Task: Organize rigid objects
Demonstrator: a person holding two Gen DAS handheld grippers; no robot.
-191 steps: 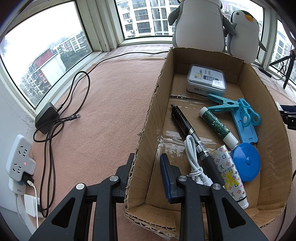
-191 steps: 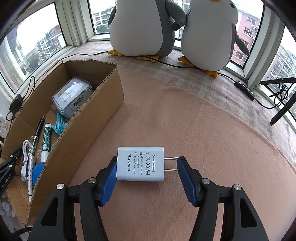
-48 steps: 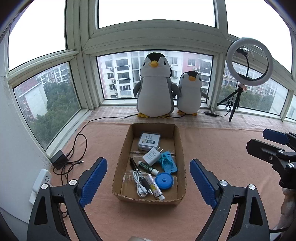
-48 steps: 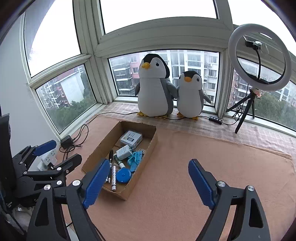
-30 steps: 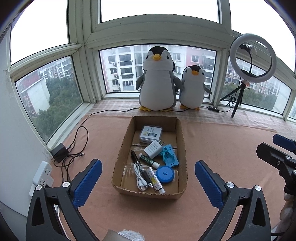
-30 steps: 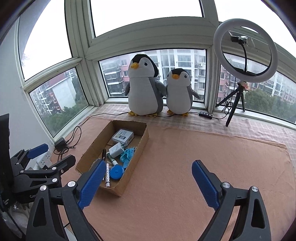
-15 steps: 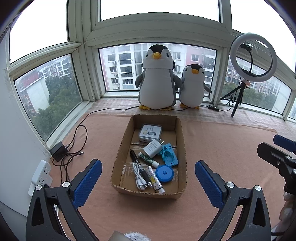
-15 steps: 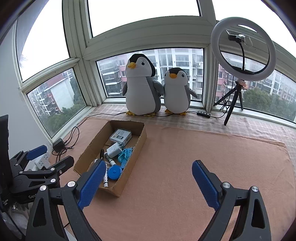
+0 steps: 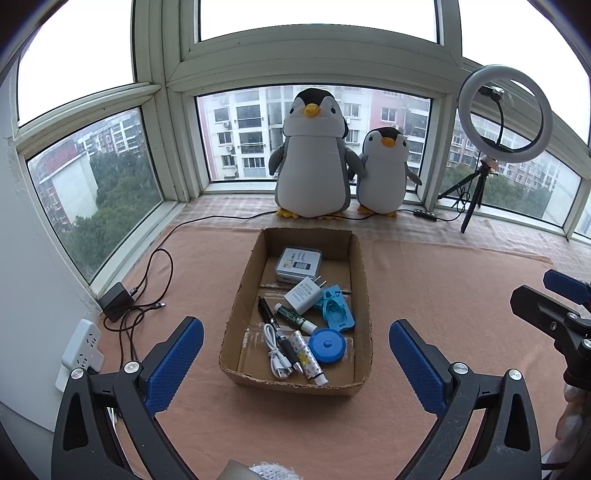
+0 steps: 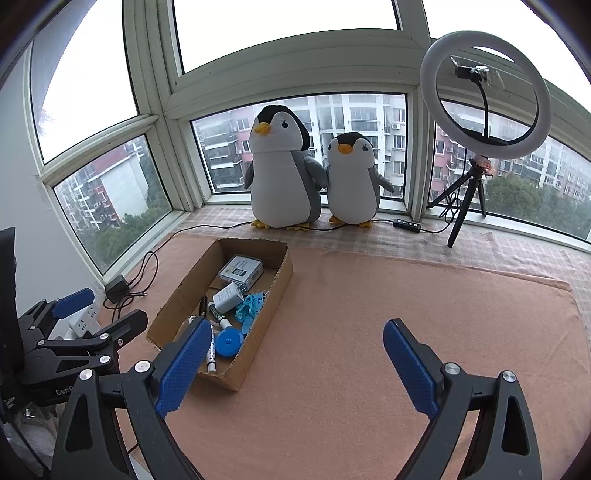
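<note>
Seemingly done, with both the left tongs (image 9: 295,354) and right tongs (image 10: 297,352) spread wide and empty, so hold clear of the cardboard box (image 9: 364,295) at frame centre, where the white adapter (image 9: 303,295) lies among the rest.

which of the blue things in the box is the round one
The blue tape measure, a flat disc at the near end of the cardboard box. The lighter turquoise clip behind it is angular, not round.

Soft overcast daylight from the windows (image 9: 317,14), sharp focus, strong fisheye bending, dark corners
</note>
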